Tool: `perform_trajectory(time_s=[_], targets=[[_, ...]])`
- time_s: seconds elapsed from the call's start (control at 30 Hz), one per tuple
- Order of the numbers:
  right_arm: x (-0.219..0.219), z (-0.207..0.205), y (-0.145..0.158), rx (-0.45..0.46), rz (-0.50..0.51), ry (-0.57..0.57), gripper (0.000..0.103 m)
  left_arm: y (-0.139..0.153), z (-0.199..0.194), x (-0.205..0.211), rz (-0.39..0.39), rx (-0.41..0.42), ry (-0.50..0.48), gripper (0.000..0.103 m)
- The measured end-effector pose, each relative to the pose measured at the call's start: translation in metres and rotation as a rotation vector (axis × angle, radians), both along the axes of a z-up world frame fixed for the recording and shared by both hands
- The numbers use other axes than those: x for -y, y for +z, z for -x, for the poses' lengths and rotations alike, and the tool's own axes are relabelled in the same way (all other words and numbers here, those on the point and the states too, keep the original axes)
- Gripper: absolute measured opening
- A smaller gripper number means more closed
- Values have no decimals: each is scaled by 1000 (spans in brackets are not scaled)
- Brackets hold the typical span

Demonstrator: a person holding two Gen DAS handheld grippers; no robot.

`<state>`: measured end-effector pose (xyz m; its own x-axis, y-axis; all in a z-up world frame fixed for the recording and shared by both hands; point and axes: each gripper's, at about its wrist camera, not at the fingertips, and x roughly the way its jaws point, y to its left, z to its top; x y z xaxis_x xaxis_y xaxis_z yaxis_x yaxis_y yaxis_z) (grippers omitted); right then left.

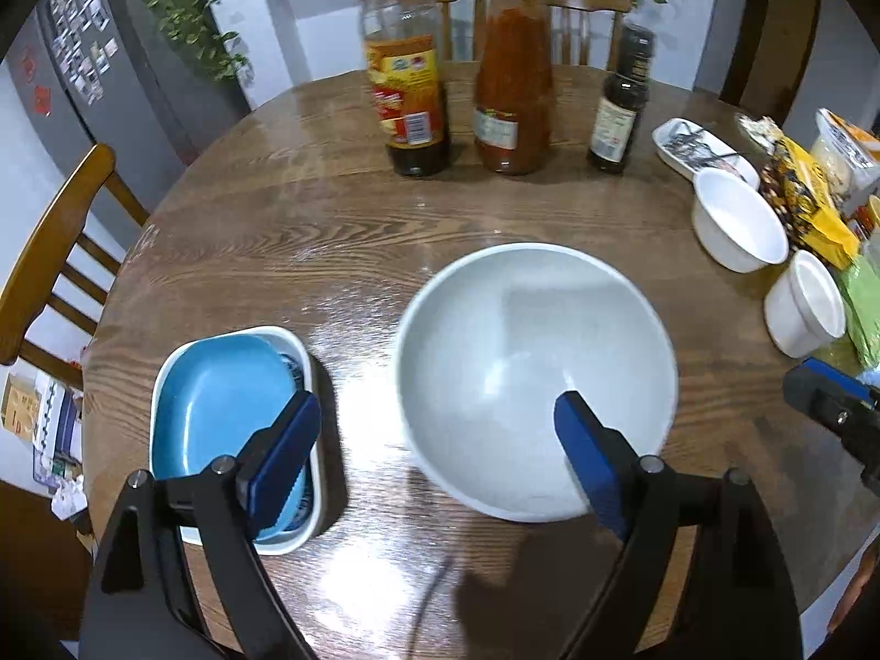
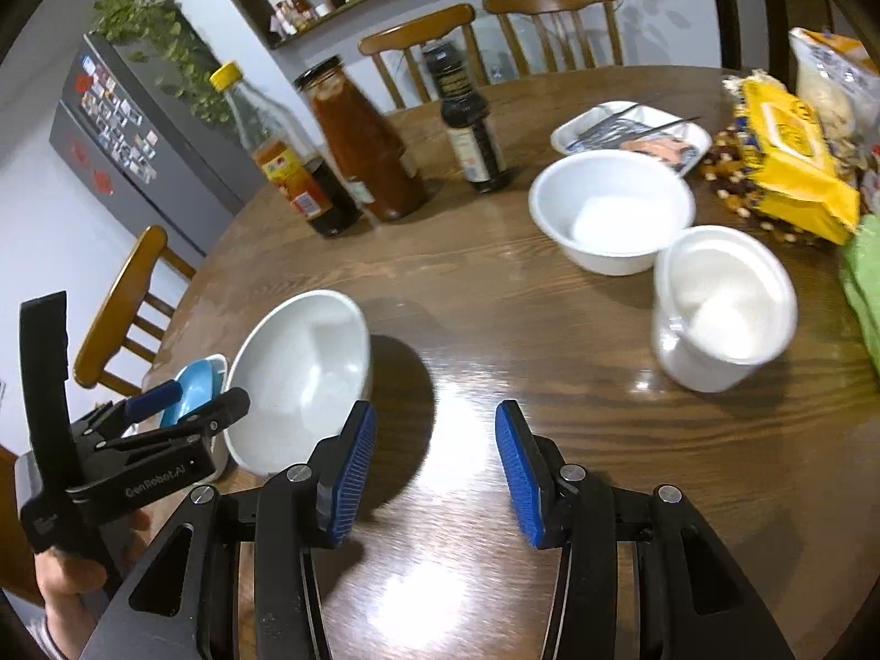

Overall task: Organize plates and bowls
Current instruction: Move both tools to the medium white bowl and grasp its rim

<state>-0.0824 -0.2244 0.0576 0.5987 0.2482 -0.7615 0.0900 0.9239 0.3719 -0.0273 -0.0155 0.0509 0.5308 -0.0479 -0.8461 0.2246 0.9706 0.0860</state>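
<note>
A large white bowl (image 1: 536, 379) (image 2: 302, 374) stands on the round wooden table (image 1: 330, 231). To its left, a blue dish (image 1: 220, 412) (image 2: 190, 379) rests in a white rectangular dish (image 1: 297, 341). My left gripper (image 1: 437, 407) (image 2: 212, 393) is open and hovers over both: one finger above the blue dish, the other over the bowl's inside, touching neither. My right gripper (image 2: 435, 412) is open over bare table, nothing between its fingers. A small white bowl (image 2: 610, 214) (image 1: 737, 225) and a taller white bowl (image 2: 720, 302) (image 1: 806, 302) sit to the right.
Three bottles (image 1: 410, 82) (image 1: 514, 88) (image 1: 621, 104) stand at the back. A white plate with cutlery (image 2: 632, 132) and snack bags (image 2: 786, 165) crowd the right edge. Wooden chairs (image 1: 60, 253) ring the table, and a fridge (image 2: 121, 126) stands at the left.
</note>
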Motion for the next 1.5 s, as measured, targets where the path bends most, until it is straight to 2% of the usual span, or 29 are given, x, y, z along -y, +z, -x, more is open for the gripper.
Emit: perform_trajectory(time_s=[0.2,0.4,0.63,0.8,1.03,1.3,1.5], targets=[[35,19,9,25,9,-72,46,6,12,28,12,7,-68,87],[72,34,20,43,31,-123,47,8,20,61,-10,7,-133,87],[106,32,36,57,75,-113,47,18,14,93,41,-35,-171,87],[124,17,44,53,85,-86,47,31,6,122,56,0,-166,87],[137,-16,53,56,110,-33,47,44,-14,164,30,73,-140,87],[147,-59,46,35,125,22,47,41,-37,183,-9,73,-116,87],[147,-88,26,-19,126,55,47,30,-61,189,8,51,-83,87]])
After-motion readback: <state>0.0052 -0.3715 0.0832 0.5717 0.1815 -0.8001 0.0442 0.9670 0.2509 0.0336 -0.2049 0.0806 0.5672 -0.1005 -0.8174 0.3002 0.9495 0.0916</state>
